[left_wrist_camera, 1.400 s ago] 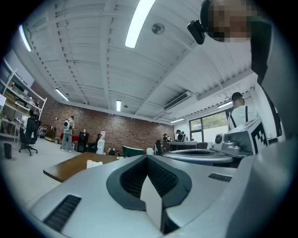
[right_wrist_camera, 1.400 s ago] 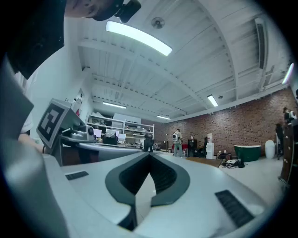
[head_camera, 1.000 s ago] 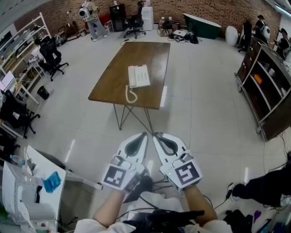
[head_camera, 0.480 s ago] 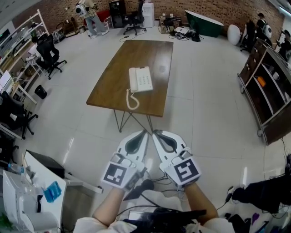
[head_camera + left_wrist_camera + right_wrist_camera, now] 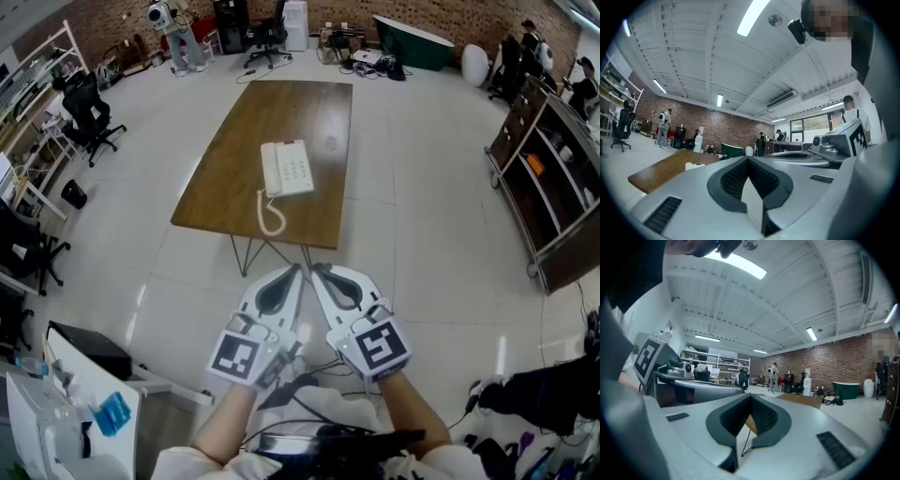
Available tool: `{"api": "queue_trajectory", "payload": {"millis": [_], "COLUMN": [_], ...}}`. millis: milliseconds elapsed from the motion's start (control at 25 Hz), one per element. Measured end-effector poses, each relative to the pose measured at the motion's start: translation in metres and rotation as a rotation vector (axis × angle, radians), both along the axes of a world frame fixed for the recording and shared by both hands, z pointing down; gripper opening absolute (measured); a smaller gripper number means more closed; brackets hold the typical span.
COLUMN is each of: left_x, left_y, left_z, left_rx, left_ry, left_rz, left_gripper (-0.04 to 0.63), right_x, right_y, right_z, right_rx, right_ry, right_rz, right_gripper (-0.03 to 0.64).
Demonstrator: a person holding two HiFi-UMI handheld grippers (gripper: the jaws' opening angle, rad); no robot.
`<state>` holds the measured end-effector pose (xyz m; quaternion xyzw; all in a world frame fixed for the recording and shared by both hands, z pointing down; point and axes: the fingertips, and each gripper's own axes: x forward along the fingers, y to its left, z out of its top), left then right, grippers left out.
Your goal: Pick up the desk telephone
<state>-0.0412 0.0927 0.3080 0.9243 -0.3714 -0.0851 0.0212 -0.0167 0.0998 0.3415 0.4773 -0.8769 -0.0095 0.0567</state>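
Observation:
A white desk telephone [image 5: 286,169] lies on a brown wooden table [image 5: 234,178], its coiled cord [image 5: 270,214] trailing toward the near edge. In the head view my left gripper [image 5: 296,270] and right gripper [image 5: 318,270] are side by side, short of the table over the floor, tips pointing at it. Both are shut with nothing held. In the left gripper view the table [image 5: 656,172] and the telephone [image 5: 693,165] show low and far beyond the closed left gripper [image 5: 748,159]. The right gripper view shows the table [image 5: 802,400] past the closed right gripper [image 5: 751,396].
A dark shelf unit [image 5: 548,187] stands along the right wall. Office chairs [image 5: 89,112] and a white desk [image 5: 56,412] are on the left. Cables [image 5: 309,361] lie on the floor near my feet. People stand by the far brick wall [image 5: 663,129].
The whole view has shifted forward: the table and telephone sit a little nearer and lower in the head view. Both grippers stay side by side and shut.

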Motion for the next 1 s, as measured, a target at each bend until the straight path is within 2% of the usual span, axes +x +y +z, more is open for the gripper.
{"api": "queue_trajectory", "payload": {"millis": [320,760,1000], "left_x": [-0.012,-0.023,-0.028], "left_y": [-0.027,-0.068,-0.082], "left_z": [0.008,0.01,0.01], "left_rx": [-0.028,-0.072,-0.071], "left_ry": [-0.008,0.017,0.024], "left_rz": [0.035,0.059,0.067], "left_gripper": [0.0,0.0,0.0], "right_x": [-0.014,-0.023,-0.024], "right_y": [-0.03,-0.07,-0.083], "right_z": [0.006,0.008,0.006], "right_rx": [-0.015,-0.028,-0.02], "right_ry": [0.009,0.013,0.016], "right_rz": [0.015,0.055,0.073], "right_gripper": [0.0,0.0,0.0]}}
